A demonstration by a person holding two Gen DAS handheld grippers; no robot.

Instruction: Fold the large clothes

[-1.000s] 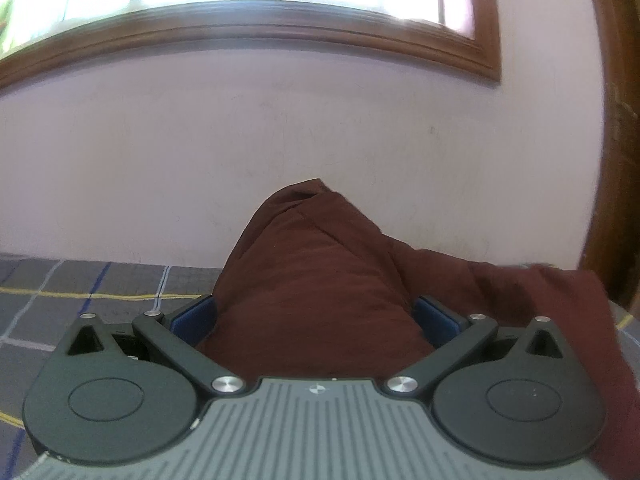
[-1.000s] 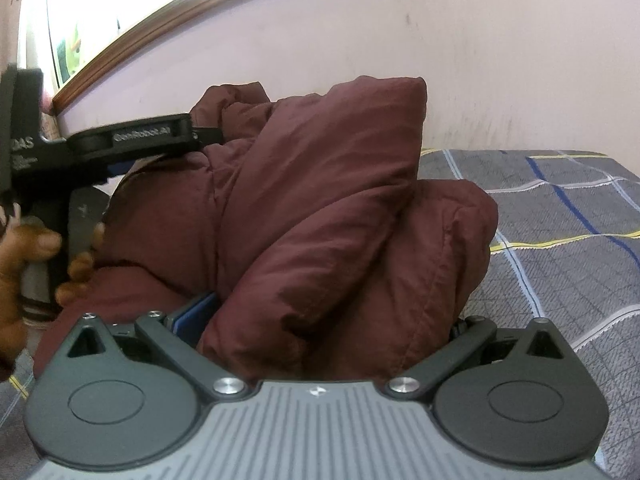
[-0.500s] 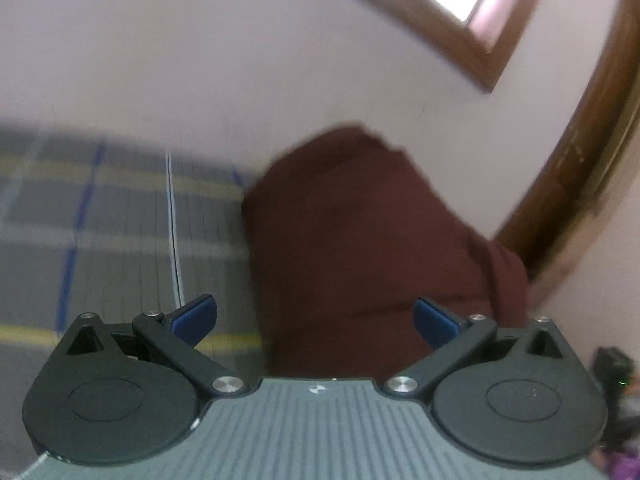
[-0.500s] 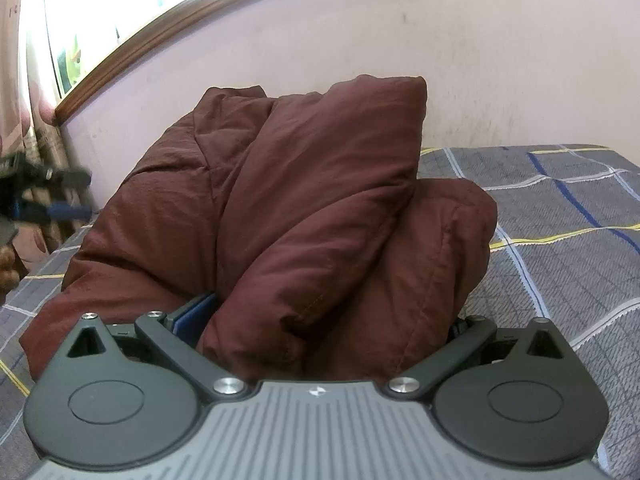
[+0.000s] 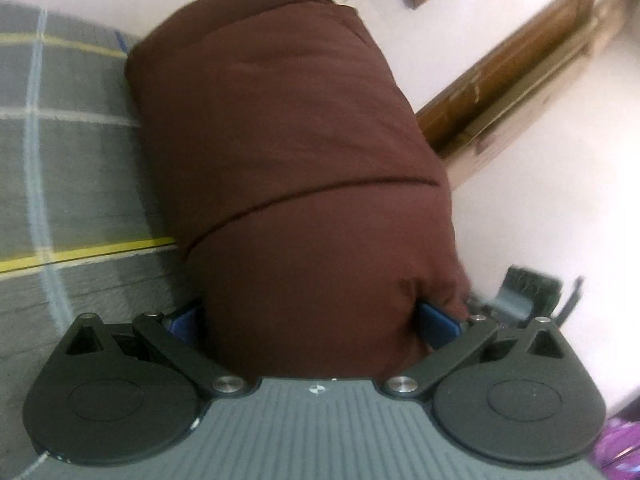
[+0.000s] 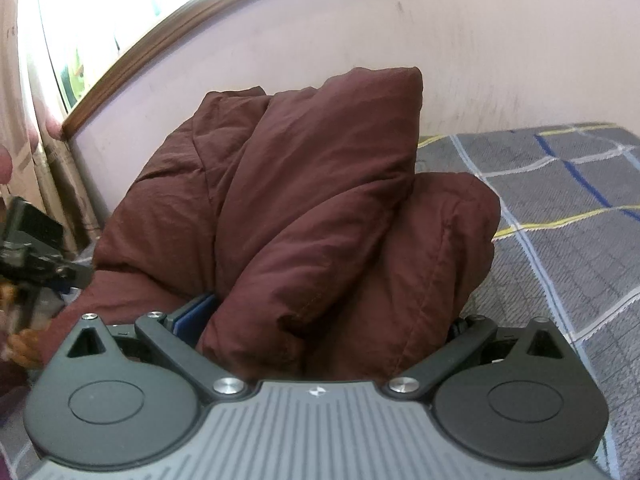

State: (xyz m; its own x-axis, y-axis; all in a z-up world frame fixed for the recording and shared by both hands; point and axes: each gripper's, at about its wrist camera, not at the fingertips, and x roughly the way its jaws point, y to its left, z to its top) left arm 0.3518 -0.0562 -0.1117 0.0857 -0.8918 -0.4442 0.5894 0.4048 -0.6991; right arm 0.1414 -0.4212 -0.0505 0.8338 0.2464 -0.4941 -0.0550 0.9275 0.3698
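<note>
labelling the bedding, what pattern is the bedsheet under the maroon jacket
Grey plaid with white, blue and yellow lines on the bedsheet; the right wrist view shows it best.

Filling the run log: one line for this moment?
left tongs: shut on jacket | right tongs: shut on jacket | bedspread: under jacket

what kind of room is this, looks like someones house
Most likely a bedroom in a home. The maroon padded garment lies on a grey checked bedspread, pushed against a plain pale wall, with a wood-framed window above it.
</note>
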